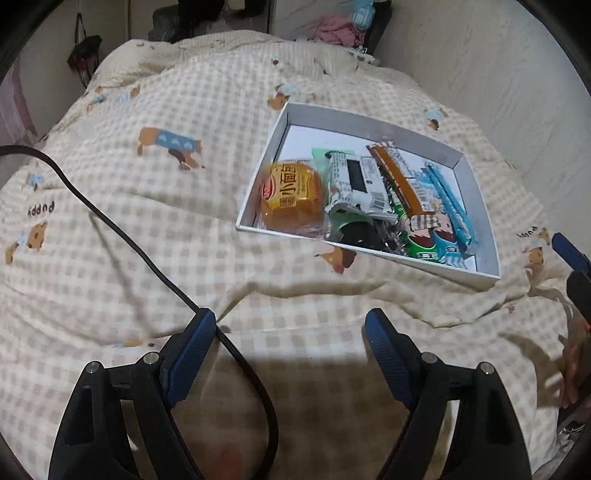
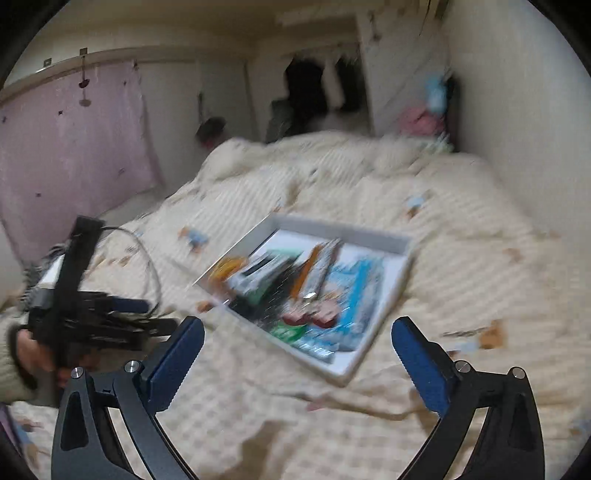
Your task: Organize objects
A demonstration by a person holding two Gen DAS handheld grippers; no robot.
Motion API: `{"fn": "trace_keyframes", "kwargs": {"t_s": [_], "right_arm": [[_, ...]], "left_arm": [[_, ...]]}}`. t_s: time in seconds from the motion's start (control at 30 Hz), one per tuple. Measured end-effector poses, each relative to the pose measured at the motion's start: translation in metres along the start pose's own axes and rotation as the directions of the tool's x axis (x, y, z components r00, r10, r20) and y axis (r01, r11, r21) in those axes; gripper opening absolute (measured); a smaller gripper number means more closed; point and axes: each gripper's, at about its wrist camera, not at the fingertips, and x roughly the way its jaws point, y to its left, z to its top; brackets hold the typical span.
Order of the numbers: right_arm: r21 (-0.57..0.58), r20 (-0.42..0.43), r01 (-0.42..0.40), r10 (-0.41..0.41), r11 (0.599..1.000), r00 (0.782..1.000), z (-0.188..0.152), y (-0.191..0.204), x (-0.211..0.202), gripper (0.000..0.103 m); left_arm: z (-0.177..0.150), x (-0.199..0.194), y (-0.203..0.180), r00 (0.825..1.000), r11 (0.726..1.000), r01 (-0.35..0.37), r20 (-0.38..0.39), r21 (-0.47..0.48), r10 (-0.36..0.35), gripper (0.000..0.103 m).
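Note:
A shallow white box [image 1: 476, 177] lies on the checked bedspread, right of centre. In it lie an orange round snack pack [image 1: 291, 197], a white and black packet [image 1: 356, 181], an orange bar [image 1: 397, 179], a blue bar [image 1: 450, 208] and a green packet [image 1: 419, 245]. My left gripper [image 1: 290, 326] is open and empty over the quilt, in front of the box. My right gripper [image 2: 297, 334] is open and empty, just in front of the box [image 2: 400, 240]; this view is blurred. The left gripper [image 2: 142, 315] shows at its left edge.
A black cable [image 1: 122, 236] runs across the quilt to my left gripper. The bed [image 1: 147, 206] fills both views, with a white wall [image 1: 480, 62] to the right. Pink clothes [image 1: 336, 27] lie at the bed's far end. A lilac curtain [image 2: 70, 144] hangs at the left.

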Motion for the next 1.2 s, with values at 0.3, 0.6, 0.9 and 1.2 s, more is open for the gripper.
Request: {"fn": "trace_keyframes", "kwargs": {"t_s": [0.3, 0.6, 0.9, 1.2], "right_arm": [[-0.058, -0.049, 0.044, -0.047, 0.997, 0.998, -0.005, 0.011, 0.009, 0.102], [-0.030, -0.075, 0.027, -0.030, 0.999, 0.997, -0.008, 0.006, 0.011, 0.102], [-0.030, -0.087, 0.022, -0.025, 0.999, 0.996, -0.009, 0.007, 0.013, 0.102], [-0.040, -0.101, 0.022, -0.026, 0.999, 0.995, -0.010, 0.008, 0.016, 0.102]], "left_arm": [[-0.001, -0.015, -0.013, 0.997, 0.998, 0.024, 0.076, 0.060, -0.029, 0.101], [0.000, -0.021, -0.025, 0.989, 0.987, 0.089, 0.107, 0.133, -0.103, 0.102], [-0.005, -0.027, -0.044, 0.982, 0.969, 0.107, 0.128, 0.224, -0.138, 0.102], [-0.005, -0.024, -0.042, 0.982, 0.969, 0.122, 0.113, 0.215, -0.149, 0.102]]}}
